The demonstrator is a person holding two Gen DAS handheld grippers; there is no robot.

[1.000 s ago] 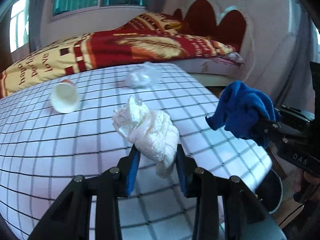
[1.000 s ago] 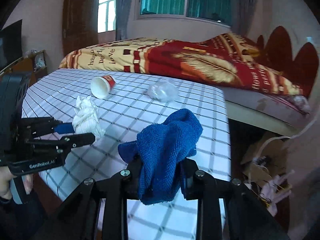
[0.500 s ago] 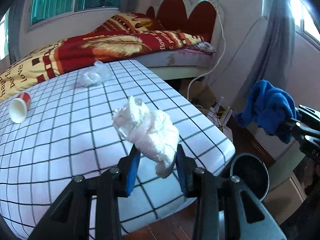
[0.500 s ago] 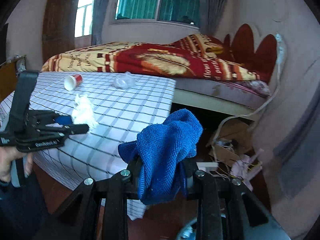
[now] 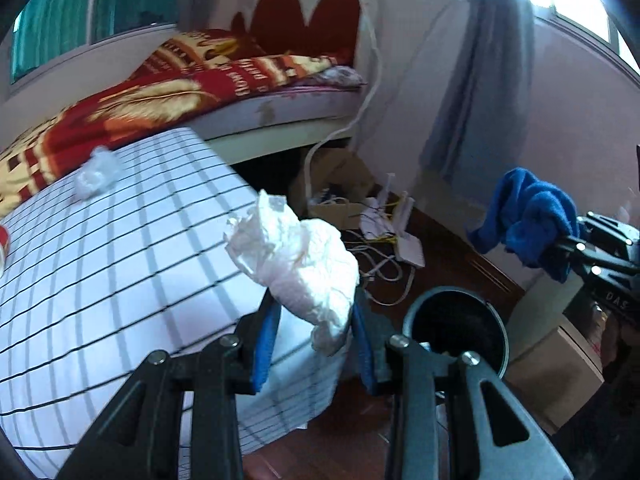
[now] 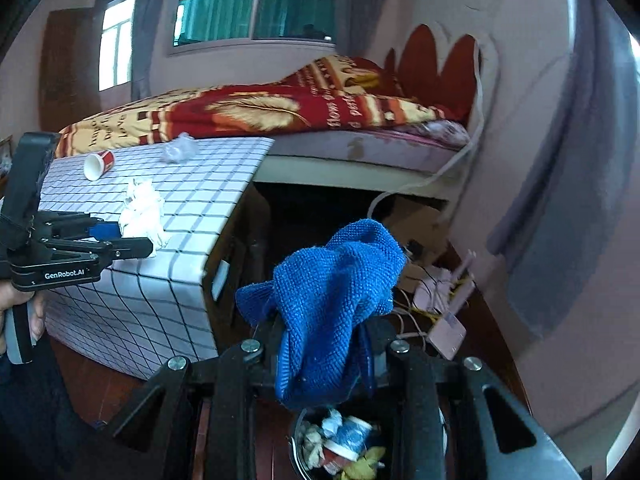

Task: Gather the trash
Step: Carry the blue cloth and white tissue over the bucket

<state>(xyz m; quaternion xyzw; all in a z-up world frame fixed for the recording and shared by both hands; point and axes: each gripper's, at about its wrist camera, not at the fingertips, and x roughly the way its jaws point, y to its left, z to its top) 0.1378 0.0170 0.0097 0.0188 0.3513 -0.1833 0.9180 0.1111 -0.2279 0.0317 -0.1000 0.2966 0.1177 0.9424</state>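
Two grippers loaded: left gripper (image 5: 314,344) clamps crumpled tissue (image 5: 296,264) beyond table (image 5: 120,260) edge; right gripper (image 6: 320,364) pinches blue cloth (image 6: 328,292) tight above trash bin (image 6: 340,448).

Trash bin (image 6: 340,452) — partly behind blue cloth (image 6: 332,300)
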